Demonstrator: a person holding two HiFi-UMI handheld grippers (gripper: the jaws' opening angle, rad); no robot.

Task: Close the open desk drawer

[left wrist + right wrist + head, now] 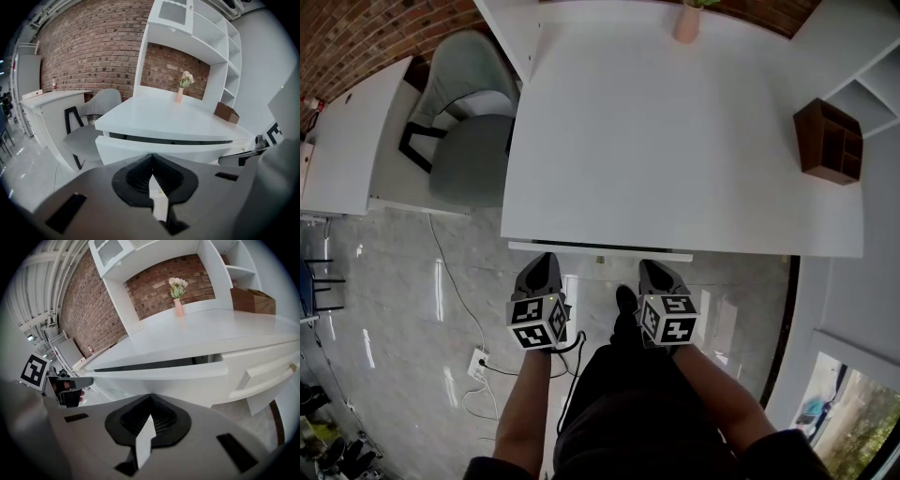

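The white desk (675,131) has a shallow drawer (600,250) pulled out a little from its front edge, with a dark gap above the drawer front (159,149). The same drawer front (159,373) also crosses the right gripper view. My left gripper (546,260) hovers just short of the drawer's left part, its jaws pressed together and holding nothing. My right gripper (650,266) is level with it, just short of the drawer's right part, also shut and holding nothing. Neither tip visibly touches the drawer.
A grey chair (473,141) stands left of the desk beside a white counter (347,141). On the desk are a pink vase (686,21) and a brown wooden organiser (830,141). A power strip (478,360) with cables lies on the tiled floor.
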